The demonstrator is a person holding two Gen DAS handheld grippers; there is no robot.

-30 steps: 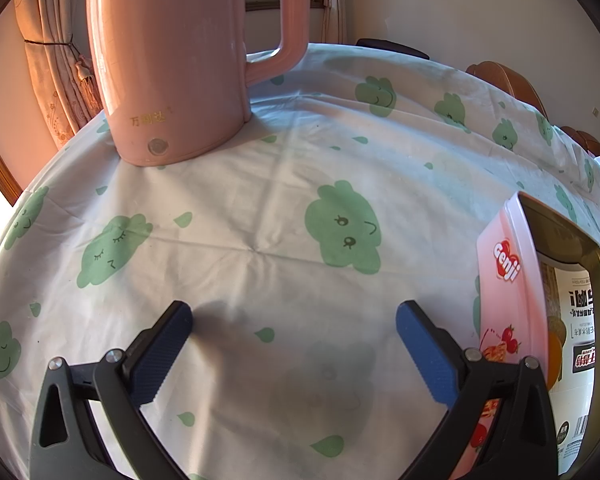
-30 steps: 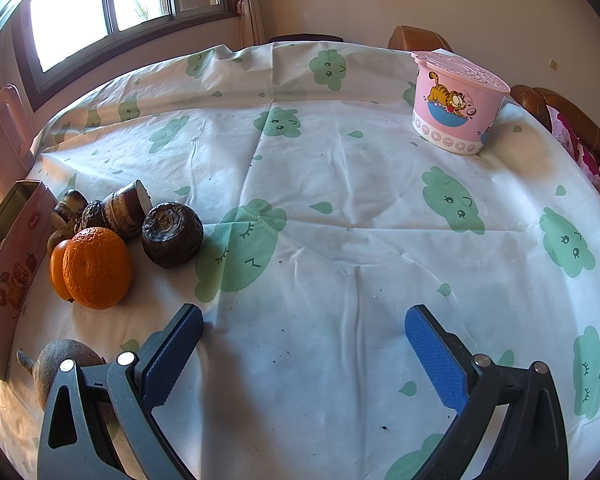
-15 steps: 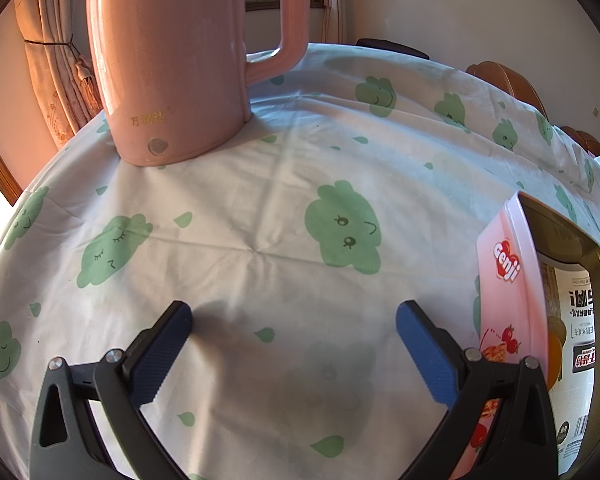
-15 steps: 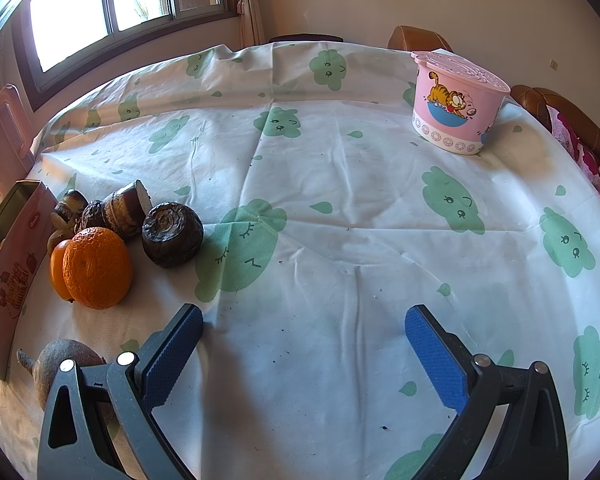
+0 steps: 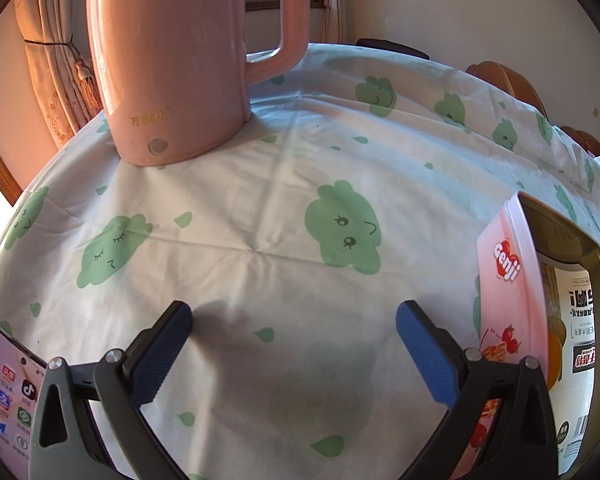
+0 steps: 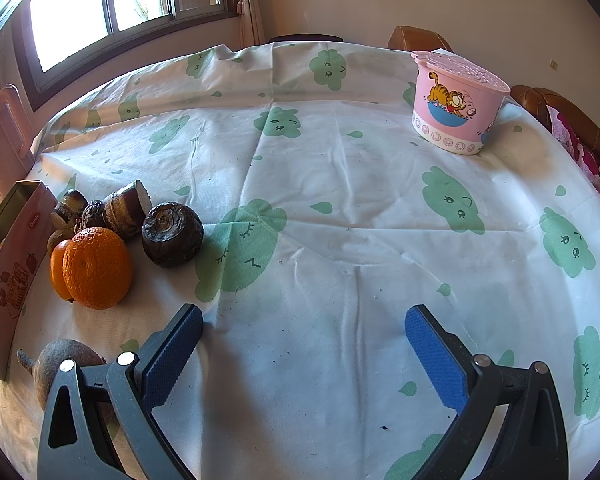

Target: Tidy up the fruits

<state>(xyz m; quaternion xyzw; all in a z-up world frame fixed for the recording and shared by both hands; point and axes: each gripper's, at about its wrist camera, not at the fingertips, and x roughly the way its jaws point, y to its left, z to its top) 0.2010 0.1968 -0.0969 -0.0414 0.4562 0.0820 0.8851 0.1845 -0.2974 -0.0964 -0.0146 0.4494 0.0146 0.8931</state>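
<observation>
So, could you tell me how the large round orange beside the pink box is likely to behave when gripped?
The large round orange will probably roll if nudged, being nearly spherical. Its dimpled peel should give the jaws decent friction. It touches a smaller orange fruit, which may shift too.

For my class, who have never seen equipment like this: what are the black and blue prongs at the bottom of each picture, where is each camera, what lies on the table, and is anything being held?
The prongs are hand-held two-finger grippers, one in each of a person's hands. Each carries a camera looking forward along its fingers.

The left gripper faces a pink kettle, with an open pink tin to its right and a phone at the lower left.

The right gripper sees the tablecloth, an orange beside dark brown roots, and a pink cartoon tub farther off.

Both grippers are open and hold nothing.
</observation>
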